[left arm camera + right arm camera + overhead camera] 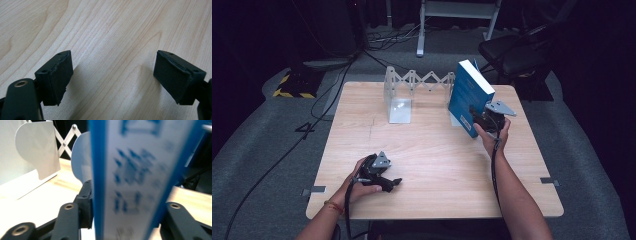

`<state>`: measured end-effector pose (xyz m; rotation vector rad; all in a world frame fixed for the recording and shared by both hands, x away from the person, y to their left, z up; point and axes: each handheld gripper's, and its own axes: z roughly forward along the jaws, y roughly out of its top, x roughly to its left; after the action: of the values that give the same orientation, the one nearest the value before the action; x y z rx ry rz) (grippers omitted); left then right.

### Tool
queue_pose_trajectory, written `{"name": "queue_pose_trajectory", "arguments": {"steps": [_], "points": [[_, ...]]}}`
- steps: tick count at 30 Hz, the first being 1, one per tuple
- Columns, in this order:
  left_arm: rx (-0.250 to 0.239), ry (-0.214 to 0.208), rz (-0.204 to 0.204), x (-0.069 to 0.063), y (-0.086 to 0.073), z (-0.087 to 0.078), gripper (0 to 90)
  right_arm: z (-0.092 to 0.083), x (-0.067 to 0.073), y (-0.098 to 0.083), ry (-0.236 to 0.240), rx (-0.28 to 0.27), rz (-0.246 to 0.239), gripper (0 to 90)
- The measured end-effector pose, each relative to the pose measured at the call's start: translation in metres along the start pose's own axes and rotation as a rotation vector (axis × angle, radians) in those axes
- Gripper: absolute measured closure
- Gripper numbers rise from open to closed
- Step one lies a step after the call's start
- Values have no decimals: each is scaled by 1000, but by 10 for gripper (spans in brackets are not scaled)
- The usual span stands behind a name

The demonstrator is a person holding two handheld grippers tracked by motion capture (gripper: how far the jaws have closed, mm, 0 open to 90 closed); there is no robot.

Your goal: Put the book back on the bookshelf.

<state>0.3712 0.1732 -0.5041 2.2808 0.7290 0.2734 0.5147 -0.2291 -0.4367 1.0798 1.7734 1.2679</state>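
Note:
A thick blue book (pixel 469 95) stands tilted at the table's far right, leaning toward the right plate (pixel 80 162) of a white extendable book rack (pixel 399 102). My right gripper (pixel 477 117) straddles the book's lower end. In the right gripper view the blurred spine (pixel 130 177) sits between the jaws of the right gripper (pixel 127 217). The left pad (pixel 86 205) lies close beside the cover, and the right pad is hidden behind the book. My left gripper (pixel 393 184) rests on the table near the front edge. Its jaws stand wide apart around bare wood (pixel 112 77).
The rack's scissor lattice (pixel 427 80) runs along the table's far edge. The wooden table (pixel 432 160) is bare between the two hands. Beyond it are cables on the grey floor, a black chair (pixel 512 52) at the far right and a white frame (pixel 457 20).

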Motion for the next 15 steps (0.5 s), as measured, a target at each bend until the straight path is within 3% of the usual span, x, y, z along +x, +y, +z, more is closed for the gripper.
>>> {"name": "queue_pose_trajectory", "arguments": {"steps": [3, 7, 8, 15], "points": [[0, 0, 0, 0, 0, 0, 164, -8, -5, -2, 8, 16, 6, 476], [0, 0, 0, 0, 0, 0, 164, -19, -8, -6, 19, 13, -17, 538], [0, 0, 0, 0, 0, 0, 164, -22, -9, -7, 33, 2, -7, 589], [0, 0, 0, 0, 0, 0, 164, -25, -9, -5, 52, 14, -18, 621]]}}
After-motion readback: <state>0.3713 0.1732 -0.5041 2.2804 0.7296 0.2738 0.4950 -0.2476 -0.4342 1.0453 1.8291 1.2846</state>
